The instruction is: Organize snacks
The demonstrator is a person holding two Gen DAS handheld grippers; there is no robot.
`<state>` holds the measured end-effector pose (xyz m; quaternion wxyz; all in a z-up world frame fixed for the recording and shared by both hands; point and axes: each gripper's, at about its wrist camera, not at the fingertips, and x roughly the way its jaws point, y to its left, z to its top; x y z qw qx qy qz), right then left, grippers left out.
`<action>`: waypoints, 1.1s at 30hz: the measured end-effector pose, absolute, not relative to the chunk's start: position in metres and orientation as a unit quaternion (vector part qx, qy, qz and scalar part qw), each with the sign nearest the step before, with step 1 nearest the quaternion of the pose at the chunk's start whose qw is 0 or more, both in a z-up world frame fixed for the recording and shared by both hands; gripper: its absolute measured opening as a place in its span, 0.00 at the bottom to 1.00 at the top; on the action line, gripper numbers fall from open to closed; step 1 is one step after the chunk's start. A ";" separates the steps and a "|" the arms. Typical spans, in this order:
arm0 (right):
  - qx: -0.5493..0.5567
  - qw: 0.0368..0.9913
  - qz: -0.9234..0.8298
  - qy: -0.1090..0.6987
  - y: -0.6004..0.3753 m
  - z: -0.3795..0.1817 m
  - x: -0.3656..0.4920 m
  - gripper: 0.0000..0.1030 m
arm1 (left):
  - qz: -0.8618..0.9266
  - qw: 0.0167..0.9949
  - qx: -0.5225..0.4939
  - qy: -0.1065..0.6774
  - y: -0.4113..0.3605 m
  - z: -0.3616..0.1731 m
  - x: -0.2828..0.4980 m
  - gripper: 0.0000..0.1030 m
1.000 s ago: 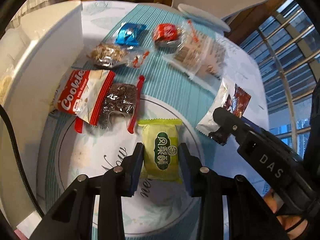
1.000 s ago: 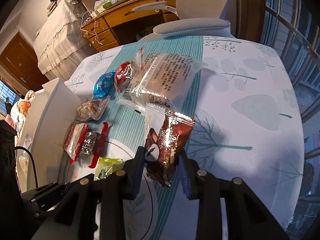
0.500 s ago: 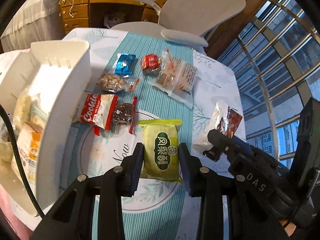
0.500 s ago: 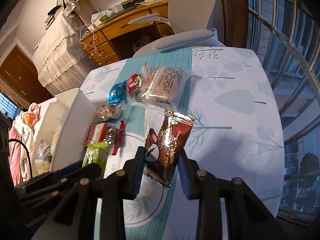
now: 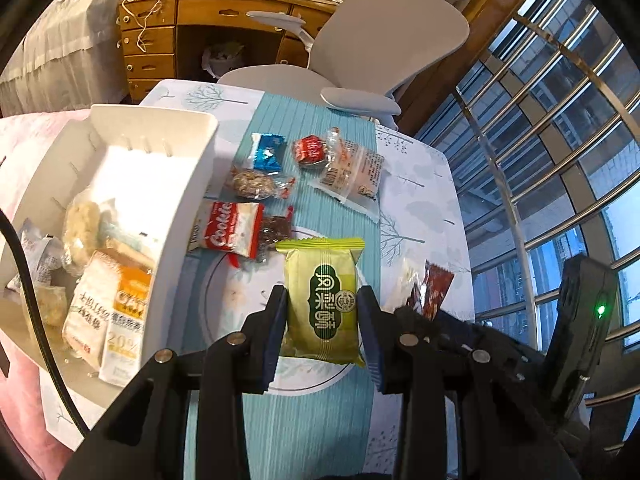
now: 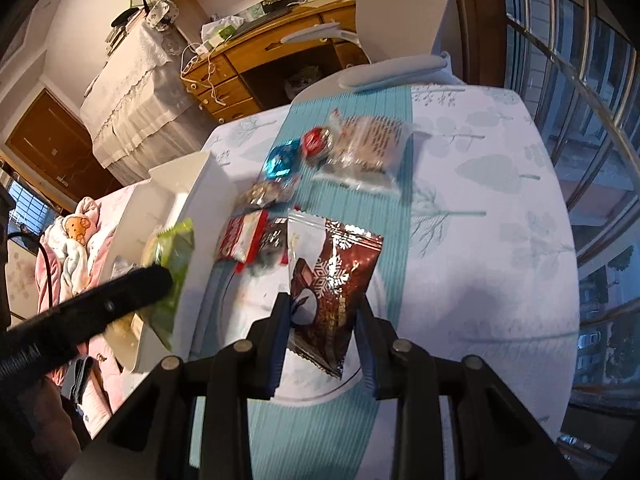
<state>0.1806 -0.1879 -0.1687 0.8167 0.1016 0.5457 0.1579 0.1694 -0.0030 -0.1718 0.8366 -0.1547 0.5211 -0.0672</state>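
Left wrist view: left tongs (image 5: 322, 316) clamped on a green snack packet (image 5: 323, 300), lifted clear above the tabletop (image 5: 420, 220). Beside, to the left, a white bin (image 5: 188, 184) with several wrapped snacks inside. On the teal runner beyond — a red cookie packet (image 5: 228, 234), a blue wrapper (image 5: 267, 153), a red round candy (image 5: 310, 150), a clear bag (image 5: 354, 172). At right, a brown packet (image 5: 434, 288) partly seen.

Right wrist view: right tongs (image 6: 322, 320) gripping a brown snowflake packet (image 6: 332, 292), raised off the tabletop (image 6: 480, 240). Off to the left — the green snack packet (image 6: 174, 256) over the white bin (image 6: 192, 184), held by the left tongs' dark finger (image 6: 120, 296). Remaining snacks lying on the runner between bin and window side.
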 end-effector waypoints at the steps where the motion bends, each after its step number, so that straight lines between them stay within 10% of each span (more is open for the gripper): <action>1: 0.103 0.815 0.158 0.549 -0.185 -0.170 0.177 0.30 | -0.069 0.836 -0.156 0.521 0.002 -0.171 0.167 0.33; 13: 0.139 0.801 0.146 0.564 -0.136 -0.161 0.142 0.05 | -0.099 0.839 -0.140 0.517 0.078 -0.155 0.148 0.33; 33: 0.262 0.799 0.002 0.541 -0.064 -0.188 0.117 0.05 | -0.167 0.840 -0.057 0.514 0.206 -0.148 0.194 0.33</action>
